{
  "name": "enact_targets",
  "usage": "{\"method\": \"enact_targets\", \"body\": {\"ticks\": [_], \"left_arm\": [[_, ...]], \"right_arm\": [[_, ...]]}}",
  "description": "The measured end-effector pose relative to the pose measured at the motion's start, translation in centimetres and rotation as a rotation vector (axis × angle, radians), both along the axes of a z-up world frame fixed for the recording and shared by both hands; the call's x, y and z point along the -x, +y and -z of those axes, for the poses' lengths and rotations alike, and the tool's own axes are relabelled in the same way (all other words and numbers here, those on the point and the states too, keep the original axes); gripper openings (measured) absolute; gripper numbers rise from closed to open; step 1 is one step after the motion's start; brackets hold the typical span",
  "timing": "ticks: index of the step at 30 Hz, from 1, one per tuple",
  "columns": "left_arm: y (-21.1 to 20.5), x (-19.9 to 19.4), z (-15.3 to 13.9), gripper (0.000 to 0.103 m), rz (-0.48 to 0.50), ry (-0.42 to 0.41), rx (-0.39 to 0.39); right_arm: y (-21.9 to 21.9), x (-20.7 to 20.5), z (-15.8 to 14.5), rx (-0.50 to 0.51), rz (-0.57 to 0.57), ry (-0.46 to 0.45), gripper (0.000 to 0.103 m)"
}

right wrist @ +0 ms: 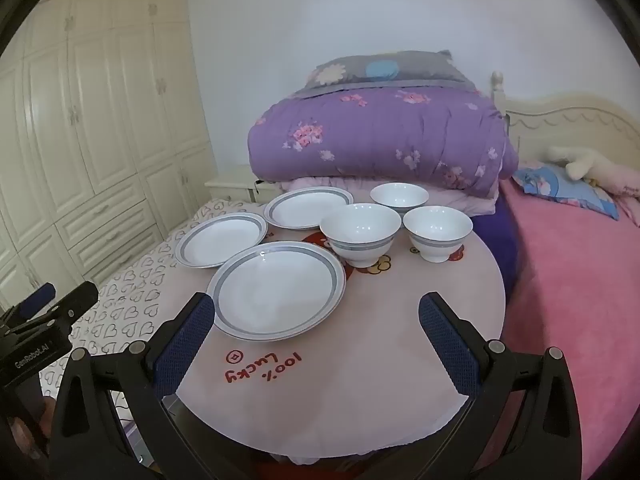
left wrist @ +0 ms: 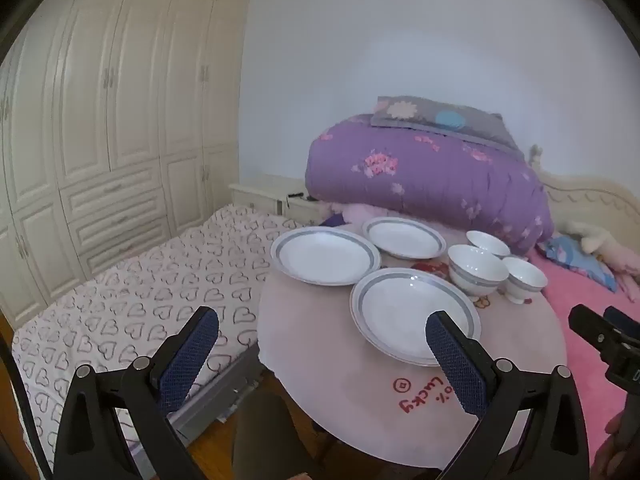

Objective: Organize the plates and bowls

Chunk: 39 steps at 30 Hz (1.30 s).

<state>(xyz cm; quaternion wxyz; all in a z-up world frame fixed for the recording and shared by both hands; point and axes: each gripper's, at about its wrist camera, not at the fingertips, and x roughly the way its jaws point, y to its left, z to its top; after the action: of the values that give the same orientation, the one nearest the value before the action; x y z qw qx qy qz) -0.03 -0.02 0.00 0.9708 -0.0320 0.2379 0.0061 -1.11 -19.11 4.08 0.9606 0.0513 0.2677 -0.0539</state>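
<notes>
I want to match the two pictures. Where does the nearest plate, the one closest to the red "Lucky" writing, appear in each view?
Left wrist view: the nearest plate lies right of centre, low, partly behind a finger of the hand-held gripper.
Right wrist view: the nearest plate lies left of centre, low, fully visible.
Shared landmark: the red writing on the table cloth, just in front of the plate in both views.

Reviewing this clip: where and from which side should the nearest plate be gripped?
Probably the near rim of the nearest plate, approached low from the table's front edge. It lies flat, its rim flaring slightly upward. The right hand-held gripper is open and faces it.
</notes>
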Motion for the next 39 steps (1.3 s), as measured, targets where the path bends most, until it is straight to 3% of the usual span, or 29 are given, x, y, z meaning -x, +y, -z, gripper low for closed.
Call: {"method": "enact_targets", "body": {"ticks": [4, 5, 8, 14, 21, 39], "left_arm": [[-0.6, 0.7, -0.3, 0.102, -0.003, -0.029, -0.020], [-1.0, 0.1, 0.0, 0.102, -0.014, 0.015, -0.026], [0.1, 0.6, -0.6, 0.102, -0.012, -0.005, 0.026], [-0.2, 1.2, -1.0, 0.102, 0.006, -0.018, 0.010], [-1.3, 2.5, -2.4, 0.102, -0.038, -0.065, -0.021], [-3.0, 5.1, -4.9, 0.102, -0.030, -0.139, -0.016]], "right_arm": [[-0.2, 0.1, 0.0, -0.013, 0.000, 0.004, 0.103], [-0.2, 0.2, 0.0, -0.014, -0.001, 0.003, 0.103], [-0.4, 0.1, -0.2, -0.014, -0.002, -0.002, 0.103], [-1.0, 0.7, -0.7, -0.032, -0.001, -0.025, 0.103], [-0.8, 1.0, -1.7, -0.041, 0.004, -0.055, 0.103], [1.2, 3.7, -4.4, 0.040, 0.016, -0.164, 0.103]]}}
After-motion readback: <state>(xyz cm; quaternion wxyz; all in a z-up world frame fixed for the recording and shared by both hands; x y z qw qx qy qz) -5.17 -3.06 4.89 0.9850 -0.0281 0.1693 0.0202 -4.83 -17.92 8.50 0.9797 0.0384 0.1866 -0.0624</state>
